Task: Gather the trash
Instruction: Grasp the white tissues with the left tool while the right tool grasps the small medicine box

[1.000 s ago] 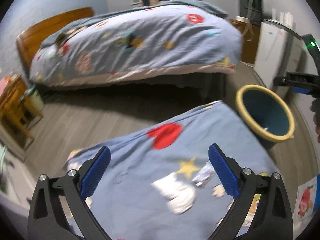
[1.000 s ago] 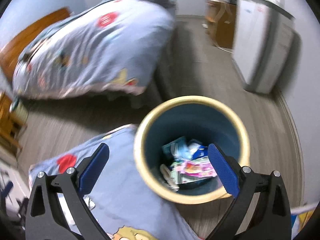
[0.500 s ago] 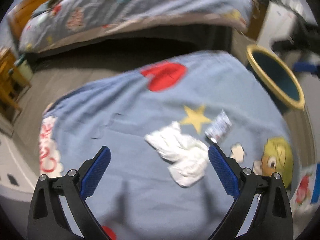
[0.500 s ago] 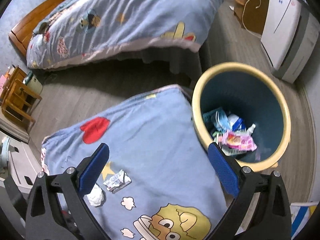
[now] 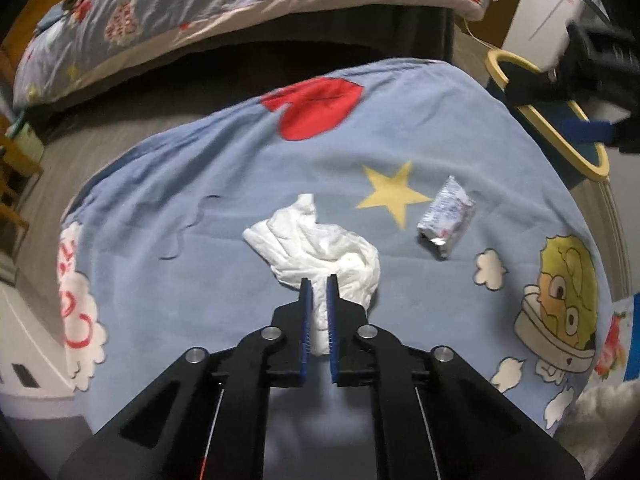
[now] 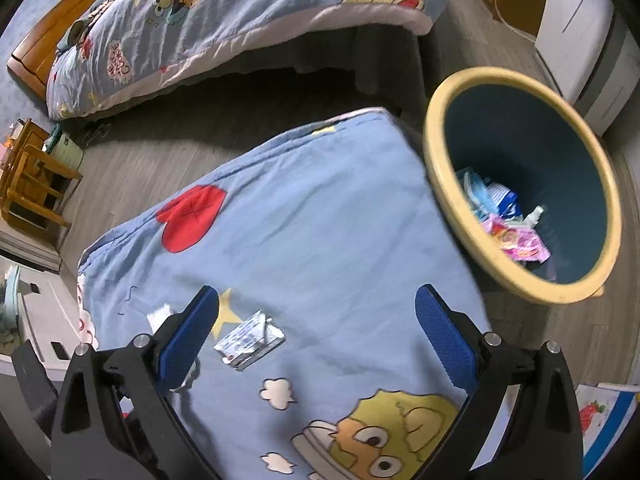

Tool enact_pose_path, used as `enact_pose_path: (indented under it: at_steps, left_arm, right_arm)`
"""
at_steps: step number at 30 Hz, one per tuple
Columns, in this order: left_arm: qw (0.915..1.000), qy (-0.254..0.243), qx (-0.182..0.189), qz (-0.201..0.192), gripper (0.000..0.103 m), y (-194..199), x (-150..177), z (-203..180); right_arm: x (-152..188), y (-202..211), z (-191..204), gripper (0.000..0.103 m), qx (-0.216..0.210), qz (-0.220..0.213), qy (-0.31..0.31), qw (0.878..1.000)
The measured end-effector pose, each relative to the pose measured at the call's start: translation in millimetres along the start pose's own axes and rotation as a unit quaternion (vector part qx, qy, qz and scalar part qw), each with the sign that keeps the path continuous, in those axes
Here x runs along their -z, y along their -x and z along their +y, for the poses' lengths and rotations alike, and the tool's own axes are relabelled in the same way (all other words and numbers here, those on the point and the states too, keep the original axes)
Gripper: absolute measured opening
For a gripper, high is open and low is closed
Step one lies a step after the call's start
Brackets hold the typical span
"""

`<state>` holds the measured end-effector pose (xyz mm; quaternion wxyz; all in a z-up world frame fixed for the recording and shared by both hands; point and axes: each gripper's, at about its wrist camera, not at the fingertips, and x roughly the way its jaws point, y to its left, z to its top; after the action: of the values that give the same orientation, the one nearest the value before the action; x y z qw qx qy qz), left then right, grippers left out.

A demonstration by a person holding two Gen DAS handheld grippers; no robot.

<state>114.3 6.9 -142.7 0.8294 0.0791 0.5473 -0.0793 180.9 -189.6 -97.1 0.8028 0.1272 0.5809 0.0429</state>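
Observation:
A crumpled white tissue (image 5: 320, 240) lies on a blue cartoon blanket (image 5: 200, 168). My left gripper (image 5: 319, 280) points steeply down, its jaws closing with the tissue's near end pinched between the blue pads. To the right of the tissue lies a small silver foil wrapper (image 5: 446, 216). My right gripper (image 6: 316, 292) stands open over the blanket, with the wrapper (image 6: 250, 338) just inside its left finger and nothing gripped. A corner of the tissue (image 6: 160, 316) peeks out behind that finger. The yellow-rimmed blue bin (image 6: 436, 152) at the right holds several wrappers.
A bed (image 6: 240, 20) with a matching blue quilt runs along the back, with dark floor between it and the blanket. A wooden chair (image 6: 28, 184) stands at the left. A white appliance (image 6: 580, 40) is behind the bin. The bin's rim (image 5: 560, 140) touches the blanket's right edge.
My left gripper dropped to the blanket and went from wide open to shut on the tissue. My right gripper swung left from above the bin to over the blanket beside the wrapper.

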Motion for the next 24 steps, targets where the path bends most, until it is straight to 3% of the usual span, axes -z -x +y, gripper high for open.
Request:
enact_pose_path:
  at_steps: [9,12,20,22,24]
  left_arm:
    - [0.9995,0.019,-0.027,-0.001,0.006,9,10,34]
    - [0.9995,0.014,-0.028,-0.003,0.006,10,8,37]
    - [0.9998,0.011,-0.016,-0.007,0.006,12,7,38]
    - [0.9998,0.010,-0.013,-0.008,0.006,13,7,39]
    - [0.9998,0.010,-0.012,-0.009,0.006,14,7,39]
  right_arm:
    - [21,-37,35,0.060,-0.032,0.066,0.010,0.997]
    - [25,-48,43,0.055,-0.030,0.080,0.016,0.996]
    - [27,-64,56,0.055,-0.006,0.081,0.030,0.996]
    - [29,-66,62,0.051,0.015,0.079,0.057,0.995]
    - [30,-67,66,0.035,0.034,0.078,0.077,0.993]
